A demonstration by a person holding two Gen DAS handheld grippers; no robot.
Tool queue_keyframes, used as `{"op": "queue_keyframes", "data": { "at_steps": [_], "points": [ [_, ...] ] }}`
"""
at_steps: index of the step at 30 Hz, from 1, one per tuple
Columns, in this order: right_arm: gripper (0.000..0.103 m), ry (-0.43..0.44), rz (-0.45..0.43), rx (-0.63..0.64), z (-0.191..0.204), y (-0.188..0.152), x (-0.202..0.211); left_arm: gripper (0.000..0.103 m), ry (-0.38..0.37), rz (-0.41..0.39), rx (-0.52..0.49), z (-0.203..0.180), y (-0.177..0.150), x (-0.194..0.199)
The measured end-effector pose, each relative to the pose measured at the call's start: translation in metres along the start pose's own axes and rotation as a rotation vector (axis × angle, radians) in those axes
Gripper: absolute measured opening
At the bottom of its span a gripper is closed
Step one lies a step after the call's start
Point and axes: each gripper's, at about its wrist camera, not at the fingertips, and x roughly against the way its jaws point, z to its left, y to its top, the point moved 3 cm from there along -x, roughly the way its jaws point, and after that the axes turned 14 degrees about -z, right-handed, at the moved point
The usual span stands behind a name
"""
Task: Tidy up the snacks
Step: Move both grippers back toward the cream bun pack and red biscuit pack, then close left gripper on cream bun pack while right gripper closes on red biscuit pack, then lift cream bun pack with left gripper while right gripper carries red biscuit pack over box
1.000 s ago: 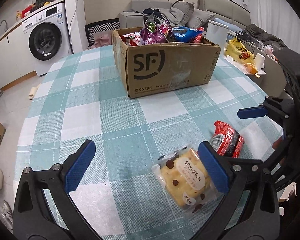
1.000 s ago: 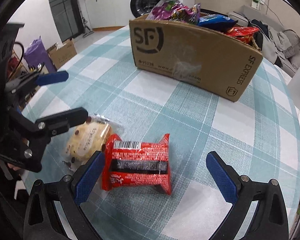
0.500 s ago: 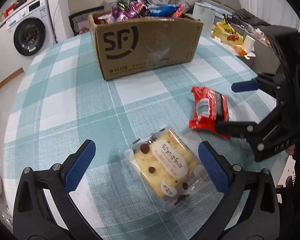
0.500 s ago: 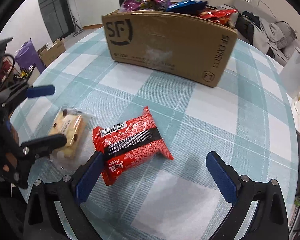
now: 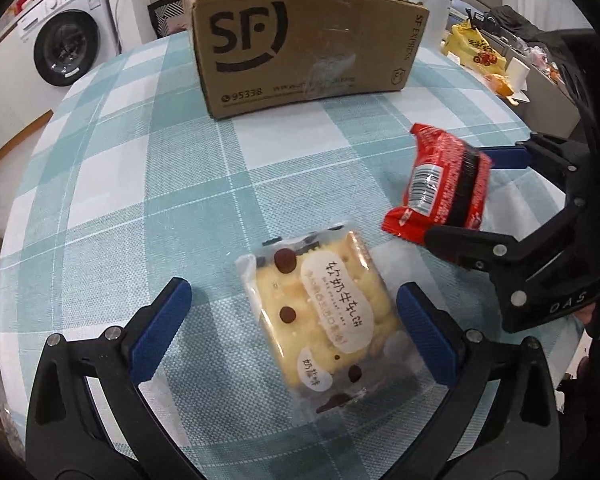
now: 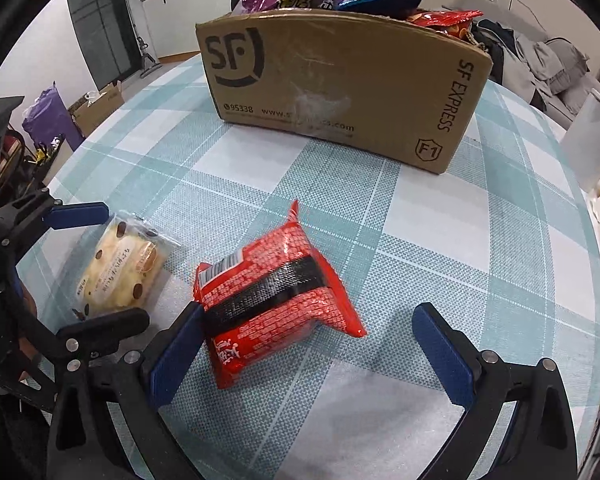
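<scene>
Nearby, cardboard box [image 6: 340,84] heaped with snacks, washing machine [image 5: 66,50] behind

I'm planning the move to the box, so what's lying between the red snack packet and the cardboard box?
Nothing: in the right wrist view only bare checked tablecloth lies between the red snack packet and the cardboard box. The left wrist view agrees.

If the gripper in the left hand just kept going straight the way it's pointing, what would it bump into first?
Most likely the clear-wrapped biscuit packet, lying on the checked tablecloth between the open left gripper's fingers. Beyond it stands the SF cardboard box. Depth is uncertain.
</scene>
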Motion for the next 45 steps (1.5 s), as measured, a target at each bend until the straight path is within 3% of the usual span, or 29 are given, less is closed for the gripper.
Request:
{"op": "queue_keyframes", "data": {
  "at_steps": [20, 22, 24, 27, 29, 30, 33, 45],
  "points": [
    [0.102, -0.016, -0.006, -0.002, 0.004, -0.002, -0.002, 0.102, 0.023, -0.005, 0.023, 0.006, -0.002, 0.0],
    [0.098, -0.008, -0.016, 0.006, 0.005, -0.001, -0.001, 0.098, 0.016, -0.008, 0.022, 0.006, -0.002, 0.0],
    [0.084, -0.002, -0.029, 0.011, 0.008, 0.0, 0.001, 0.094, 0.011, -0.011, 0.018, 0.004, -0.001, 0.001],
    [0.072, 0.009, -0.045, 0.024, 0.012, 0.002, 0.004, 0.078, -0.008, -0.019, 0.004, -0.001, 0.0, 0.005],
    [0.065, 0.013, -0.051, 0.029, 0.013, 0.003, 0.005, 0.06, -0.021, -0.03, -0.004, -0.004, 0.001, 0.008],
    [0.058, 0.014, -0.055, 0.03, 0.013, 0.003, 0.006, 0.057, -0.023, -0.034, -0.006, -0.005, 0.002, 0.009],
    [0.052, 0.018, -0.062, 0.029, 0.012, 0.004, 0.007, 0.056, -0.024, -0.047, -0.003, -0.006, 0.002, 0.01],
    [0.05, 0.05, -0.085, 0.003, 0.006, 0.006, 0.012, 0.056, -0.017, -0.062, 0.027, -0.001, 0.005, 0.01]
  ]
}}
